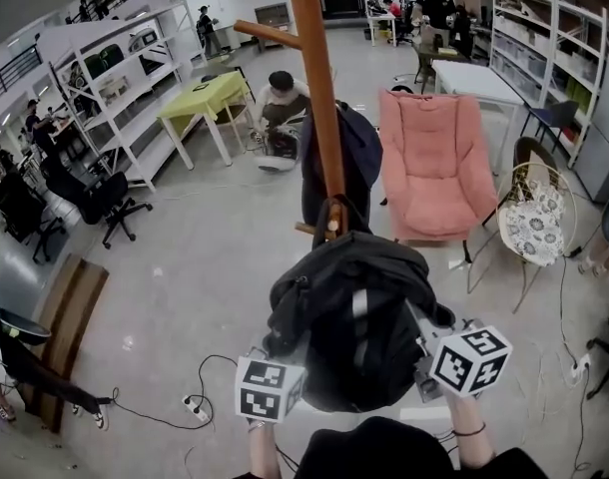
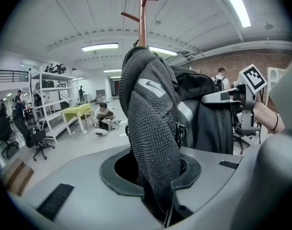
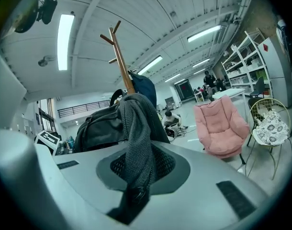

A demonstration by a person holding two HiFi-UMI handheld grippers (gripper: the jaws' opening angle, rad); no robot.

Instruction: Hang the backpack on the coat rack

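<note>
Floor (image 1: 185, 267): bare grey concrete with loose cables and a power strip (image 1: 192, 404) lying on it. The room is a large open workshop with white shelving (image 1: 115, 88) along the walls, a yellow-green table (image 1: 205, 98), black office chairs (image 1: 100, 203), a pink lounge chair (image 1: 434, 163) and ceiling strip lights (image 2: 100, 47). A wooden coat rack (image 1: 319, 98) stands mid-floor with a dark blue item (image 1: 362, 148) hung on it. The black backpack (image 1: 359, 327) is held clear of the floor, just before the rack's pole; contact with the pole cannot be confirmed. The left claw (image 2: 158, 195) is clamped on one mesh shoulder strap (image 2: 151, 128), and the right claw (image 3: 136, 186) is clamped on the other strap (image 3: 136, 138). Markings: a white swoosh-shaped logo (image 2: 151, 87) on the left strap.
</note>
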